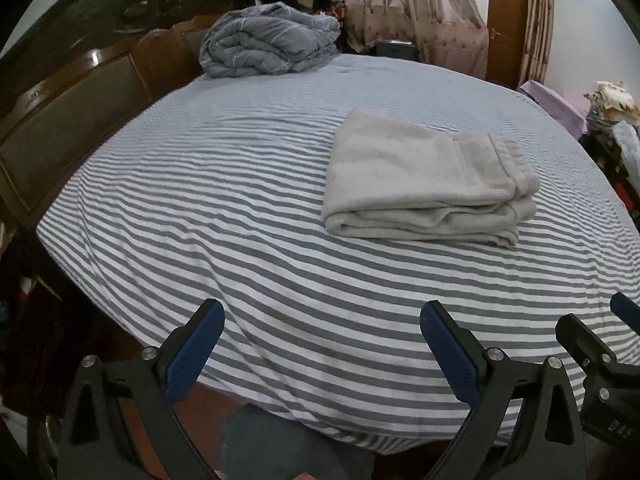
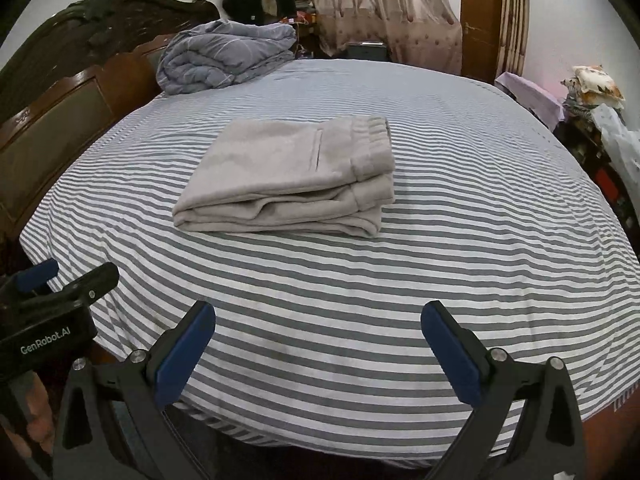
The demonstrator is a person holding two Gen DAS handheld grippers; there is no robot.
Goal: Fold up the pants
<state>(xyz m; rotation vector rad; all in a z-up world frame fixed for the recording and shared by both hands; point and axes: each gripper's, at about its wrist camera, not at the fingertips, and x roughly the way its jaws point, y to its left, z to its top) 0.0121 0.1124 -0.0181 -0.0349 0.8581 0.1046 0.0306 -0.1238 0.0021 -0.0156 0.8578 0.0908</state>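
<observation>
The light grey pants (image 1: 424, 184) lie folded into a compact stack on the striped bed, waistband to the right; they also show in the right wrist view (image 2: 292, 180). My left gripper (image 1: 322, 320) is open and empty, held over the near edge of the bed, well short of the pants. My right gripper (image 2: 318, 320) is open and empty, also near the bed's front edge, apart from the pants. The right gripper shows at the right edge of the left view (image 1: 600, 344); the left gripper shows at the left edge of the right view (image 2: 60, 292).
The bed has a grey-and-white striped sheet (image 1: 240, 220). A rolled blue-grey quilt (image 1: 268, 40) sits at the far corner by the dark wooden headboard (image 1: 80, 92). Curtains (image 2: 380, 8) and a door (image 2: 480, 16) stand behind. Cluttered items (image 2: 600, 120) lie to the right.
</observation>
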